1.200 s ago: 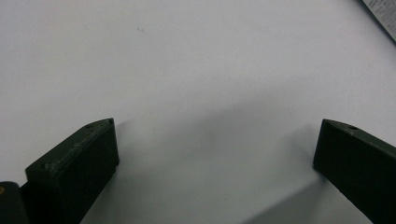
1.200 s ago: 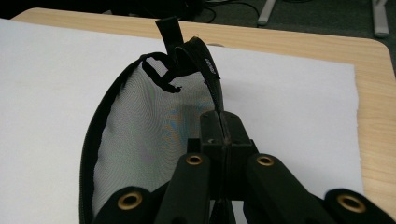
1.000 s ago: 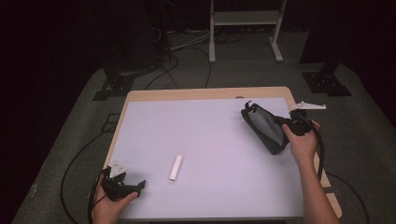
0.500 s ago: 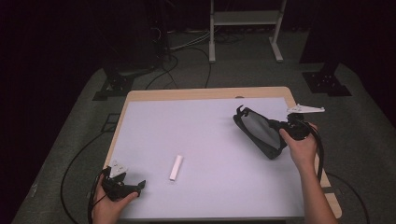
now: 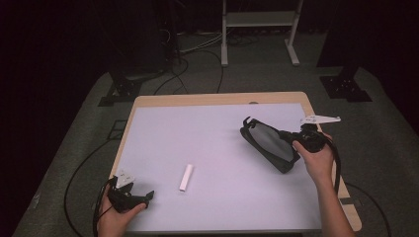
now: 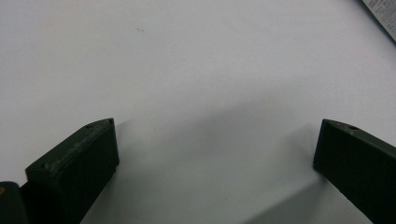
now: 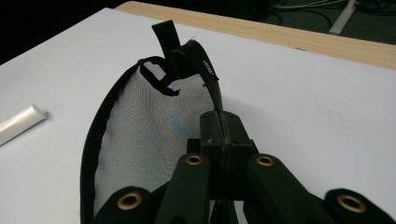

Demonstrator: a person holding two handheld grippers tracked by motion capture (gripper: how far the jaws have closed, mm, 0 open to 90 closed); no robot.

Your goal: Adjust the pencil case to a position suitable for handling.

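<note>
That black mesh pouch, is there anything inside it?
Through the grey mesh side of the black zipped mesh pouch, nothing distinct shows inside. The right gripper pinches its edge, and the black rim hides the rest.

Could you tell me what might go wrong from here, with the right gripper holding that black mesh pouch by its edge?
The right gripper pinches only the thin zipper rim of the black mesh pouch, so the pouch may slip free or swing as it moves.

Its hanging body sits low over the white table cover and could drag toward the small white tube and knock it away.

The left gripper rests open near the table's front edge, too far off to steady the pouch quickly.
</note>
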